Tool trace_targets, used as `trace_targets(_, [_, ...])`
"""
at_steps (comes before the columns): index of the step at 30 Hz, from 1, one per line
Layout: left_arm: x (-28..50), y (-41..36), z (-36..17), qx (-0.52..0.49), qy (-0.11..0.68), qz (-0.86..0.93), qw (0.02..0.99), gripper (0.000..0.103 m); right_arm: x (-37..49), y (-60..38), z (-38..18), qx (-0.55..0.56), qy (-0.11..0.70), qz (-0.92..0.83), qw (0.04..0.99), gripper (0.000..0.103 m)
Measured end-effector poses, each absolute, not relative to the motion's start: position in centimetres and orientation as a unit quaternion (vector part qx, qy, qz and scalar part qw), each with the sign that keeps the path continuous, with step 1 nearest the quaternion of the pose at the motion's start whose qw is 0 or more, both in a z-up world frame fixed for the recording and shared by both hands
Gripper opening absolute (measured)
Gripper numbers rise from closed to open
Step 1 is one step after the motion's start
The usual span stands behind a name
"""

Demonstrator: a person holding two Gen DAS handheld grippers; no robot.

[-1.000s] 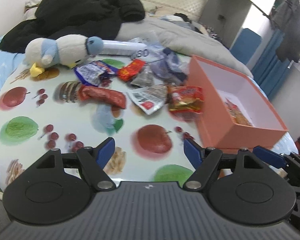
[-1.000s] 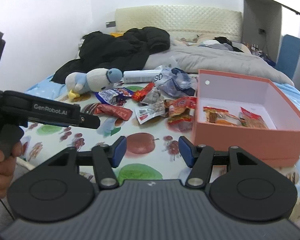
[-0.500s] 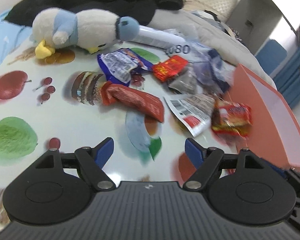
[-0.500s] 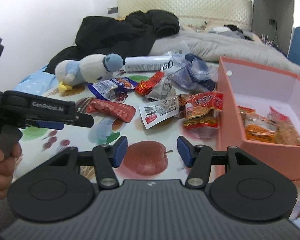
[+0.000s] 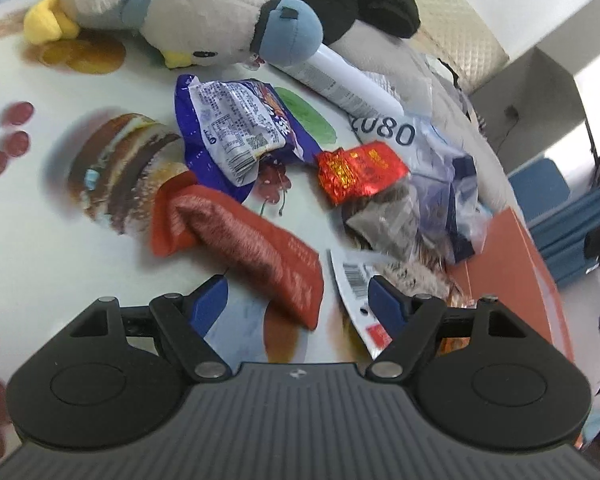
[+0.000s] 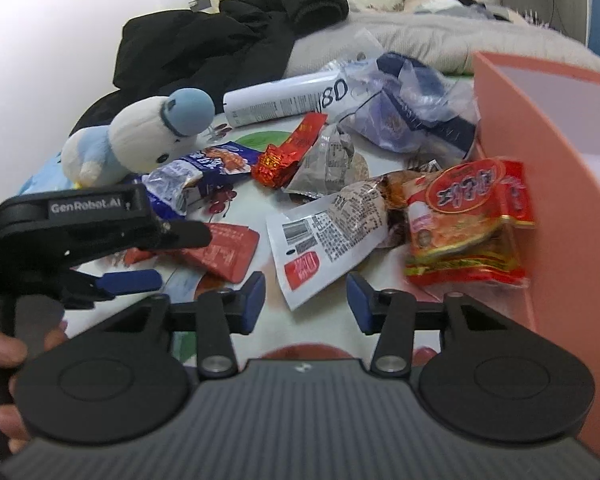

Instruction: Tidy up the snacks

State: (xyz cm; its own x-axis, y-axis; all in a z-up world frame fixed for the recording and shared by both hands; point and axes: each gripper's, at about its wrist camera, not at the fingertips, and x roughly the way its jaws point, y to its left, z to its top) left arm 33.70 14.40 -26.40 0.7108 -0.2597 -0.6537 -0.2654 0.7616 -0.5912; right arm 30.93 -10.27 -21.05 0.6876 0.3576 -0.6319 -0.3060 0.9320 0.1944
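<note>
A: Step in hand? Take the box (image 6: 512,128) as landmark.

B: Approach, in my judgement; nothing is lifted yet. Snacks lie loose on the cloth (image 5: 40,240), all left of the box. Farthest from it, the plush (image 5: 172,12). Next, the blue pack (image 5: 228,132) and the red pack (image 5: 256,240). Nearer the box, the foil sweet (image 5: 360,170) and the grey sachet (image 6: 332,164). Closest, the white pack (image 6: 324,236), then the noodle pack (image 6: 468,220), just beside the box wall.

A: Fingers?

B: Left gripper (image 5: 296,300) is released, jaws wide, with the near end of the red pack between them, not pressed. Right gripper (image 6: 306,298) is also released; its jaws have just been closing, the white pack's corner lying between the tips, pads not on it.

A: Next move?

B: Each must come down so the pads straddle its pack, then clench. The packs are thin and flat, so a low, shallow bite is likely needed.

A: View differences?

B: The left view shows only the box's outer corner. The right view shows the box's pale inner wall, the noodle pack whole, and the left gripper from the side with a hand (image 6: 4,356) on it.
</note>
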Motion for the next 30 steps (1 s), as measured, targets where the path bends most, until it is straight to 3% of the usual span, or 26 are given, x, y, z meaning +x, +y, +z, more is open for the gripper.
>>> trace_targets(3, [34.5, 14.6, -26.8, -0.352, 0.372, 0.004, 0.859, 0.076, 32.0, -10.1, -21.8, 0.043, 0.359, 0.179, 0.915, 0.041])
trace_targets(7, [35.0, 15.0, -27.1, -0.358, 0.367, 0.014, 0.859, 0.062, 32.9, -9.9, -22.6, 0.057, 0.375, 0.178, 0.908, 0.025])
trace_targets(9, [35.1, 15.3, -27.3, -0.360, 0.366, 0.023, 0.858, 0.050, 33.0, -9.8, -22.8, 0.061, 0.380, 0.180, 0.905, 0.015])
trace_targets(11, [35.0, 15.6, -27.4, -0.357, 0.370, 0.029, 0.857, 0.031, 32.8, -9.7, -22.8, 0.059, 0.379, 0.184, 0.905, 0.008])
trace_targets(13, [34.9, 15.8, -27.5, -0.356, 0.374, 0.024, 0.856, 0.017, 32.4, -9.5, -22.5, 0.057, 0.378, 0.191, 0.904, 0.005])
trace_targets(30, [25.1, 16.6, -24.1, -0.324, 0.351, 0.044, 0.877, 0.001, 25.1, -8.3, -20.5, 0.023, 0.380, 0.272, 0.884, 0.003])
